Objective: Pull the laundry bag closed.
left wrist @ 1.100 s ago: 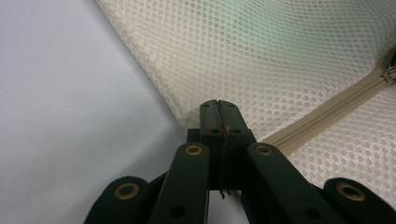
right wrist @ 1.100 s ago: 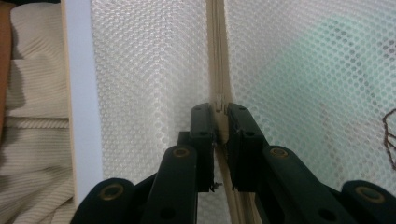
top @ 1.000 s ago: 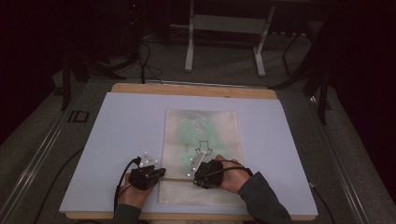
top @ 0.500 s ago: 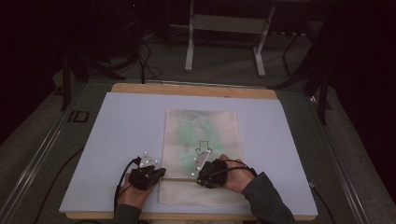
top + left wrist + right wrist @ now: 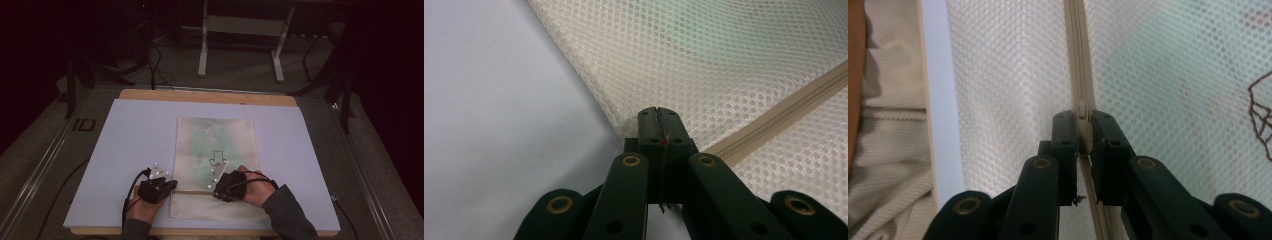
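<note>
Cream mesh right under your tongs: that's the mesh bag [image 5: 216, 167], lying flat on the pale lilac sheet [image 5: 125, 145] that covers the table [image 5: 200, 96], its near end close to your edge. Your left tongs [image 5: 658, 116] sit at the bag's left edge, jaws pressed together with a thin bit of the bag's edge pinched between them, just where the zipper [image 5: 784, 117] tape runs out to the side; in the high view you see those left tongs [image 5: 172, 186] touching the bag's corner region. Your right tongs [image 5: 1083, 117] are squarely on the zipper [image 5: 1077, 60] line, closed on the small beige zipper pull [image 5: 1082, 109], which sticks up between the two tips. From above, the right tongs [image 5: 216, 189] rest on the bag's lower part, your right hand [image 5: 252, 187] behind them, dark sleeve [image 5: 287, 217] coming in from the bottom. Your left hand [image 5: 145, 207] is low at the near edge. Beyond the zipper the mesh shows something green inside [image 5: 200, 147], and a dark outlined drawing [image 5: 216, 157] on it. Farther off, the bag's far end lies well short of the wooden table rim. Past that, dark floor with cables [image 5: 155, 65] and a grey metal stand [image 5: 245, 35].
</note>
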### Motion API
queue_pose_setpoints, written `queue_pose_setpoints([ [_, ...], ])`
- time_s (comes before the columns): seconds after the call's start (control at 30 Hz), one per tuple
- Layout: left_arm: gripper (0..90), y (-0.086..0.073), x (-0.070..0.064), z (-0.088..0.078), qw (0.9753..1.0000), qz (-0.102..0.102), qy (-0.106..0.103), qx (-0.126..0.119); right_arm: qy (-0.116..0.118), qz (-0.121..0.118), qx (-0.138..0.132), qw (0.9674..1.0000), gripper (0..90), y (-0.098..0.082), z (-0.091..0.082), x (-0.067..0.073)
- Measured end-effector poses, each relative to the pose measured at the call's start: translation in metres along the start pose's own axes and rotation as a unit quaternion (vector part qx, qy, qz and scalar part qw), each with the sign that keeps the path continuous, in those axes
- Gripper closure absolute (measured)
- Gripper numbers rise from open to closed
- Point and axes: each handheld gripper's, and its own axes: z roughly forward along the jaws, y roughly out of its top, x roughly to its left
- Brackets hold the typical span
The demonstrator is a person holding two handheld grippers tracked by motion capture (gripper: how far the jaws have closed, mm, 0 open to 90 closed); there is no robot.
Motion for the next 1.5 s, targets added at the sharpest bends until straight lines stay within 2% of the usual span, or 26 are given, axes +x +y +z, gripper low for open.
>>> queue_pose_setpoints([
  [1.5, 89.3, 0.0, 0.0, 0.0, 1.0, 0.0, 0.001, 0.0, -0.007, 0.015, -0.001, 0.9999, 82.2, -0.023, -0.016, -0.003],
])
